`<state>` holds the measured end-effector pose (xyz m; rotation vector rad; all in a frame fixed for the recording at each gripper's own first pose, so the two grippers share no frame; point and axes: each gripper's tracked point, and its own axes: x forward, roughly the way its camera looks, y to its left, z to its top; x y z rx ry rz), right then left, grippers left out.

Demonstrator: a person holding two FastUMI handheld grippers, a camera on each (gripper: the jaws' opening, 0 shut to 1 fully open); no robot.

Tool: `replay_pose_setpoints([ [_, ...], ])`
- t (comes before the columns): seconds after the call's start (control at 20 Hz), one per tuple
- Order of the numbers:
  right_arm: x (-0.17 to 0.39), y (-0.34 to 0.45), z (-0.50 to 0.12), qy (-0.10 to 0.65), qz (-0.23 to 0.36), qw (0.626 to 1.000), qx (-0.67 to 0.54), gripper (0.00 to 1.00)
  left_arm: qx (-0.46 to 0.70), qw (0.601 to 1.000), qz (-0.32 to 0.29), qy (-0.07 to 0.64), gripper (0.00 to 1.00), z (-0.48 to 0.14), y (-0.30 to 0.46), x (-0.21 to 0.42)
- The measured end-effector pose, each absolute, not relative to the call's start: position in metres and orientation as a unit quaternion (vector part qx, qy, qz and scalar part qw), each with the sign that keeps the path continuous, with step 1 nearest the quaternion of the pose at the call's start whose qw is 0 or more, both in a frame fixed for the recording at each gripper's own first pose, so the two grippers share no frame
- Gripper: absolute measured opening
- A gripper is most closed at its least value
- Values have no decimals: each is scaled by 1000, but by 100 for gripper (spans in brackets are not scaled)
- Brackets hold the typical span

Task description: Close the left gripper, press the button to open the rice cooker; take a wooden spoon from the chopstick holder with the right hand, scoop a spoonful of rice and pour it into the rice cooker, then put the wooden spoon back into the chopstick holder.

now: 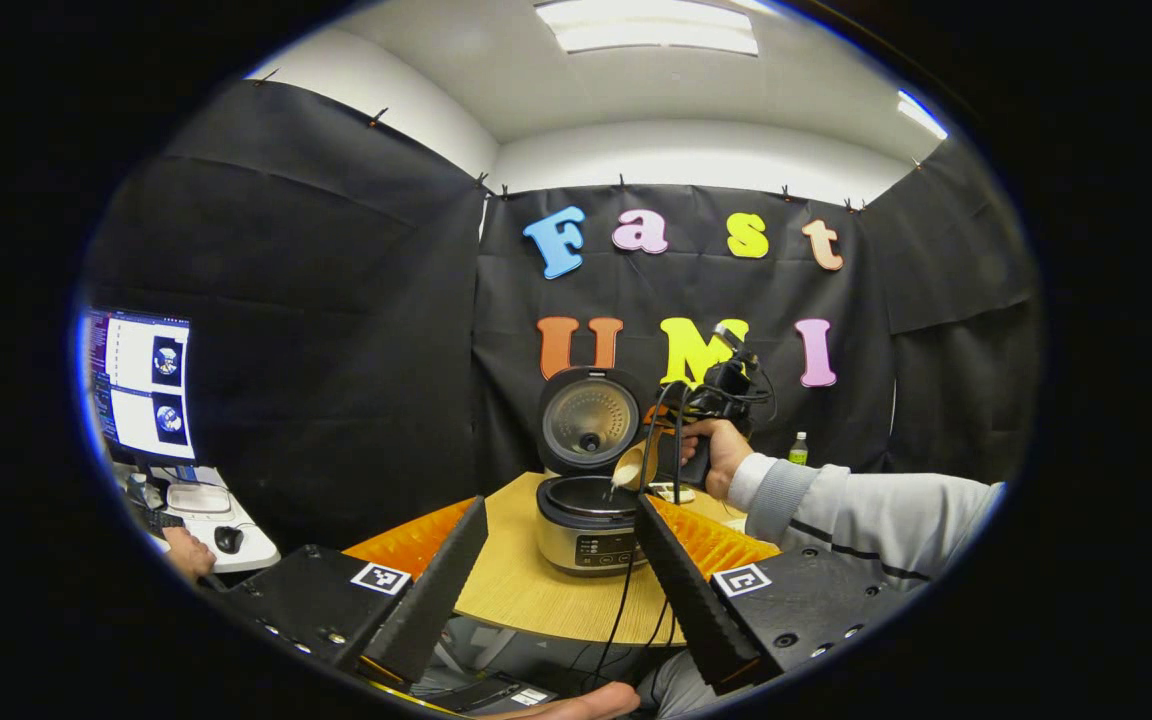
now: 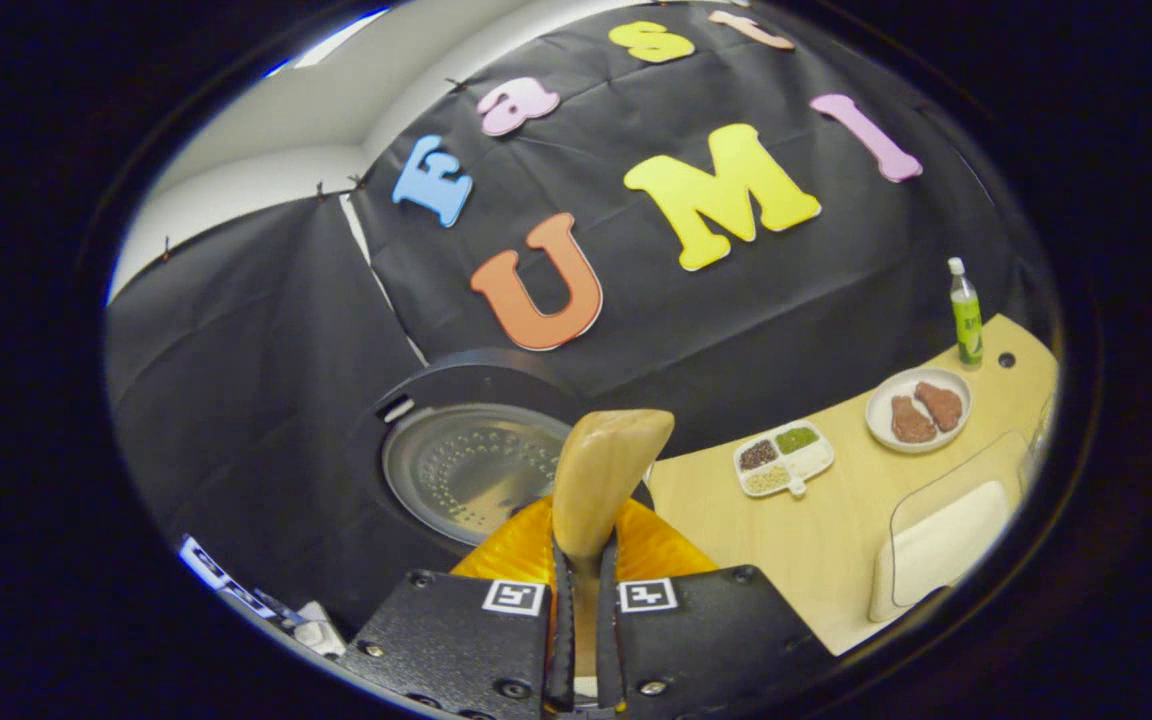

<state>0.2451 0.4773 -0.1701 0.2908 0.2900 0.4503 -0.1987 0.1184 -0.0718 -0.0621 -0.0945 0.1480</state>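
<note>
In the left gripper view the left tool [image 1: 561, 560] hangs back at the near edge of the round table [image 1: 526, 600], its two fingers spread wide with nothing between them. Past them the cooker [image 1: 588, 525] stands on the table with its lid [image 1: 588, 418] swung upright and the pot open. Just right of the lid a hand [image 1: 714, 455] holds the right tool [image 1: 681, 420], and the spoon [image 1: 631, 465] tilts bowl-down over the pot's right rim, white rice falling from it. In the right gripper view the right tool [image 2: 584, 600] has its fingers drawn narrow, pressing both sides of the spoon [image 2: 601, 475] handle, with the lid [image 2: 471, 465] just beyond. To the right on the table [image 2: 836, 530] lie a divided tray [image 2: 784, 458], a plate [image 2: 918, 410] and a bottle [image 2: 964, 315] at the far edge.
</note>
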Motion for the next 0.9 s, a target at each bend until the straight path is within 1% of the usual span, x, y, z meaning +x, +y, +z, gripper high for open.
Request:
replay_pose_setpoints([
  [0.2,238,493,-170,109,230,965,60,14,-32,996,70,-48,94,-74,119,-200],
  [0.45,226,509,-168,81,237,968,-9,14,-17,996,76,-34,94,-84,119,-195],
  [0.65,222,510,-169,36,222,965,-133,14,-16,997,74,-26,94,-88,115,-190],
  [0.75,220,510,-180,32,224,961,-157,14,-14,997,77,-22,95,-90,115,-192],
  [0.9,218,504,-184,50,224,961,-154,14,-12,997,76,-20,95,-91,113,-192],
])
